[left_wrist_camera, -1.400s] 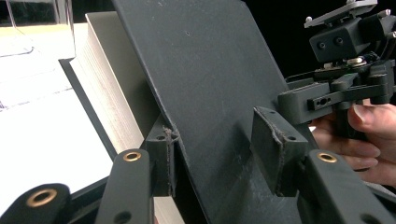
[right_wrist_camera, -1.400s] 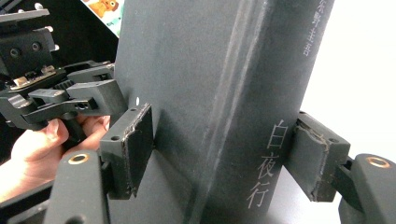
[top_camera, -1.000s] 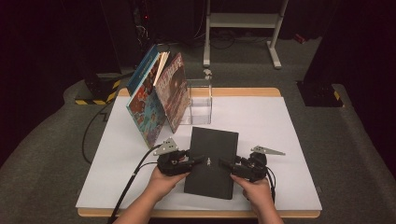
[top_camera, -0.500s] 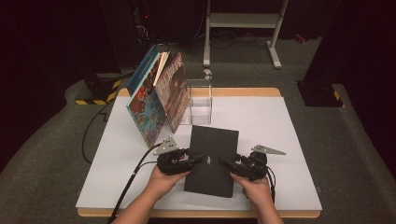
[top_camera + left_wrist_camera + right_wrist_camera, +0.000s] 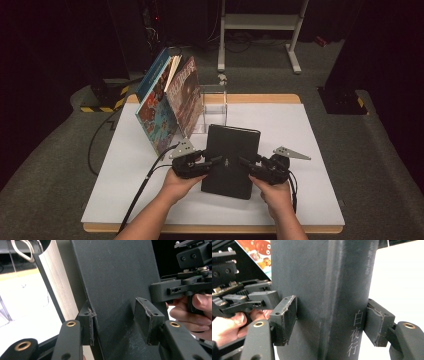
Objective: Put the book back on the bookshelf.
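Both grippers clamp a black book from opposite sides, near the front middle of the white table (image 5: 310, 140).
Left gripper (image 5: 212, 162) has its jaws pinched on the black book (image 5: 231, 150) at the fore-edge, cover between the pads (image 5: 90, 325). Right gripper (image 5: 246, 163) has its jaws closed across the spine. The book sits between the two grippers, just in front of the leaning picture books (image 5: 167, 105) and a clear stand (image 5: 214, 107).

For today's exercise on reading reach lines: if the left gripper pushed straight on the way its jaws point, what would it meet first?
The left gripper points right across the thick black hardcover book, which its jaws straddle. Pushed on, it would likely meet the book's edge first; beyond that, the right gripper faces it.
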Demonstrator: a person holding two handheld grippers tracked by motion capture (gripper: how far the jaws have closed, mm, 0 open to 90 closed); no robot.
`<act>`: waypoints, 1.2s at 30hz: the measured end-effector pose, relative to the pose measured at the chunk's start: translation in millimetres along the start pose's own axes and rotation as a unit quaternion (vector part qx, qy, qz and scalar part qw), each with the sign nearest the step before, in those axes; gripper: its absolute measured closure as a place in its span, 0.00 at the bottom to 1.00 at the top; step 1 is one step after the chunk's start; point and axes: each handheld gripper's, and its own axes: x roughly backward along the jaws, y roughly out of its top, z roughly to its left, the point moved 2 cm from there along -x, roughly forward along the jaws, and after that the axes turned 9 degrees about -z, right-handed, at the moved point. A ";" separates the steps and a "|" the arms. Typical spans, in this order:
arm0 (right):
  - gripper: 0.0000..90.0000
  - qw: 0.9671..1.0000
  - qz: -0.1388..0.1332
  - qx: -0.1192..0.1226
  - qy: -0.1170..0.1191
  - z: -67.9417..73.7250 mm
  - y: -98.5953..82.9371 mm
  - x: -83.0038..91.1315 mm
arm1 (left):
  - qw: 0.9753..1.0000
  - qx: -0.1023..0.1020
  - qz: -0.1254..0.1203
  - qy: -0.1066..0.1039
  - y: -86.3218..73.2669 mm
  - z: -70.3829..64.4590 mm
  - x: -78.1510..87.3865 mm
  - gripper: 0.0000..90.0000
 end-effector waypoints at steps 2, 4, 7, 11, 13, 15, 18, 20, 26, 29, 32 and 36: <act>0.37 1.000 -0.006 0.006 -0.003 0.2 3.5 -1.3 | 1.000 0.001 -0.004 0.001 1.1 1.8 -1.3 0.60; 0.37 1.000 -0.010 0.011 -0.003 0.3 6.3 -2.7 | 1.000 0.001 -0.007 0.000 1.8 3.4 -1.6 0.60; 0.38 1.000 -0.013 0.021 -0.001 1.1 9.3 -3.5 | 1.000 -0.003 -0.013 0.001 2.7 3.7 -2.2 0.60; 0.38 0.999 -0.018 0.039 -0.003 2.2 11.6 -3.4 | 1.000 -0.017 -0.015 0.005 3.8 3.5 -4.4 0.60; 0.38 0.999 -0.019 0.045 -0.002 0.7 12.0 -3.6 | 1.000 -0.024 -0.017 0.006 3.5 3.2 -5.7 0.60; 0.38 0.999 -0.021 0.046 -0.001 -1.0 12.0 -3.5 | 0.999 -0.029 -0.019 0.007 3.1 2.5 -6.7 0.60; 0.37 0.999 -0.022 0.047 -0.002 -1.4 12.4 -3.0 | 0.999 -0.032 -0.025 0.006 2.9 1.6 -7.8 0.60; 0.37 0.998 -0.026 0.055 -0.001 -1.1 13.3 -2.5 | 0.999 -0.035 -0.027 0.005 3.4 1.4 -9.1 0.60; 0.36 0.997 -0.034 0.063 -0.004 -5.4 15.6 -4.0 | 0.998 -0.050 -0.023 0.006 5.7 3.3 -16.2 0.60; 0.36 0.997 -0.037 0.061 -0.002 -7.7 14.2 -3.9 | 0.998 -0.055 -0.025 0.006 4.3 2.1 -16.7 0.60; 0.36 0.997 -0.039 0.063 0.000 -8.0 12.2 -2.1 | 0.998 -0.059 -0.026 0.006 2.6 -0.4 -15.8 0.60; 0.35 0.997 -0.041 0.069 -0.001 -5.6 8.3 0.8 | 0.998 -0.063 -0.026 0.008 -1.1 -4.1 -13.5 0.60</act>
